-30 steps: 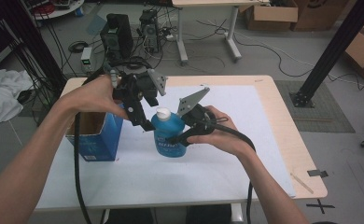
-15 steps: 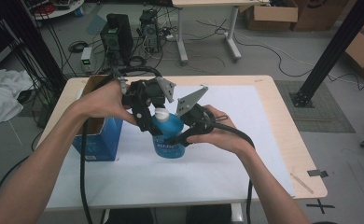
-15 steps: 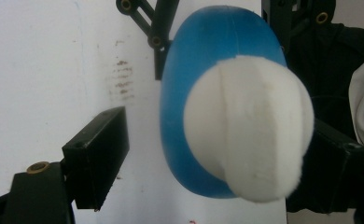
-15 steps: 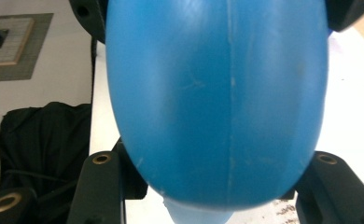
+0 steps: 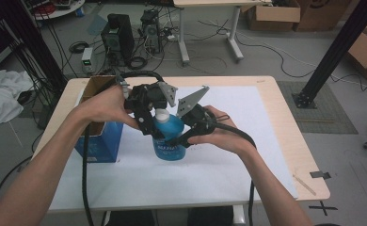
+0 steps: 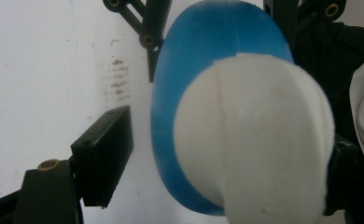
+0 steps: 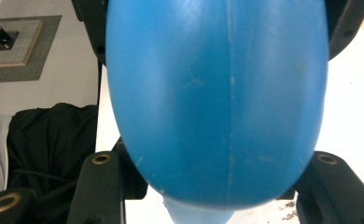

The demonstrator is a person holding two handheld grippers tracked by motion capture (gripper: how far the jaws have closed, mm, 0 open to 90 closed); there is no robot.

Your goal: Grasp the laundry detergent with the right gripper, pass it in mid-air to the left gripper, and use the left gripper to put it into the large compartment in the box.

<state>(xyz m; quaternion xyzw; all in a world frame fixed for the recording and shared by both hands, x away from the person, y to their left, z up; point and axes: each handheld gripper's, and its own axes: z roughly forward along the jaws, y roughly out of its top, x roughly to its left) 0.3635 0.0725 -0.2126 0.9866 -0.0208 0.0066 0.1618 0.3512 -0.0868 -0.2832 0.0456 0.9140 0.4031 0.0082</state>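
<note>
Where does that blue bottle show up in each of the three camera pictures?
High view: the blue bottle stands mid-table, between both grippers.
Left gripper view: it sits centre-right, seen from above, behind its white cap.
Right gripper view: its blue body spans the middle, between the jaws.
Shared landmark: the white table sheet beneath it.

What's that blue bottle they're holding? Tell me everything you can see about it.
The blue bottle looks like smooth plastic, oval in section, with a seam down its side, a printed label low on its front and a white cap. It stands upright on the white table, beside a blue cardboard box. The right gripper clamps its body. The left gripper comes from above with its jaws either side of the cap; they have just been closing, and one pad is not touching.
</note>
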